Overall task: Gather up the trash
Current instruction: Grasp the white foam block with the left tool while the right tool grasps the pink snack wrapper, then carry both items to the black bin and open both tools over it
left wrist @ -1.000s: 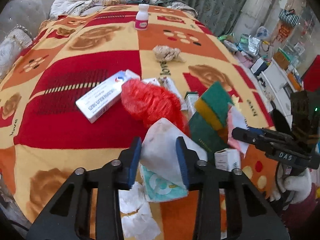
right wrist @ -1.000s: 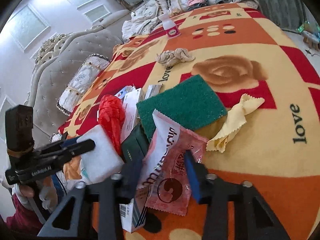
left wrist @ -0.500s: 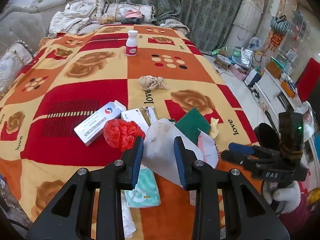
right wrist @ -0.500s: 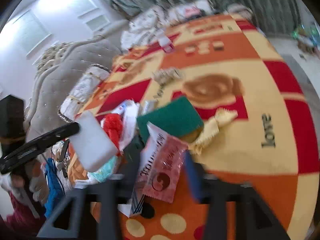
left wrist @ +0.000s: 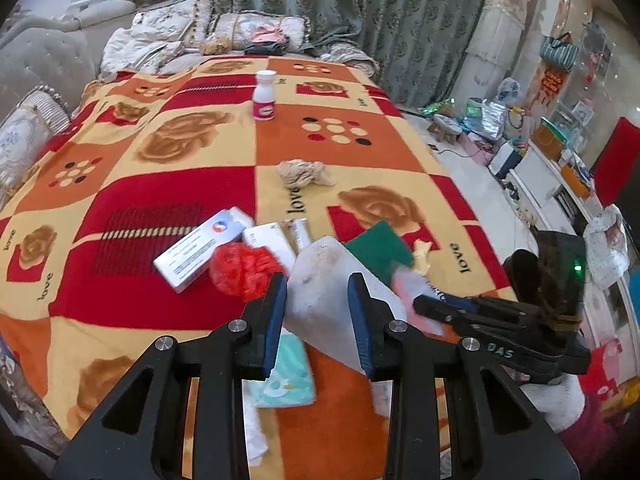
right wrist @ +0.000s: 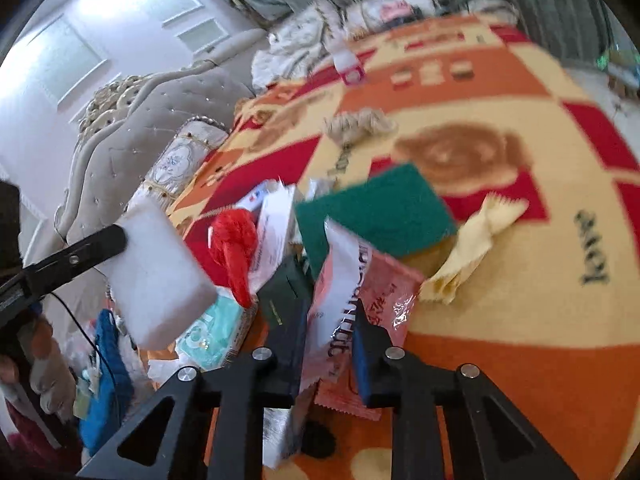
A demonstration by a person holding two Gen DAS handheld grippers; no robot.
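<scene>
My left gripper [left wrist: 318, 316] is shut on a soiled white foam block [left wrist: 326, 284], held above the blanket; the block also shows in the right wrist view [right wrist: 156, 276]. My right gripper [right wrist: 326, 344] is shut on a pink and white plastic wrapper [right wrist: 352, 292], lifted over the trash pile; it shows at the right of the left wrist view [left wrist: 440, 302]. Below lie a red mesh ball [left wrist: 244, 268], a white medicine box [left wrist: 202, 248], a green scouring pad [right wrist: 372, 212], a yellow cloth scrap [right wrist: 472, 248] and a teal tissue pack [left wrist: 286, 376].
A crumpled beige rag [left wrist: 304, 172] and a white bottle with a pink label [left wrist: 264, 98] sit farther up the patterned blanket [left wrist: 140, 200]. Pillows and a tufted sofa back [right wrist: 132, 152] lie beyond. Cluttered shelves and bags [left wrist: 540, 152] stand on the floor at the right.
Both grippers have risen and pulled back from the pile, each carrying its item. The foam block and the wrapper now hang higher above the blanket.
</scene>
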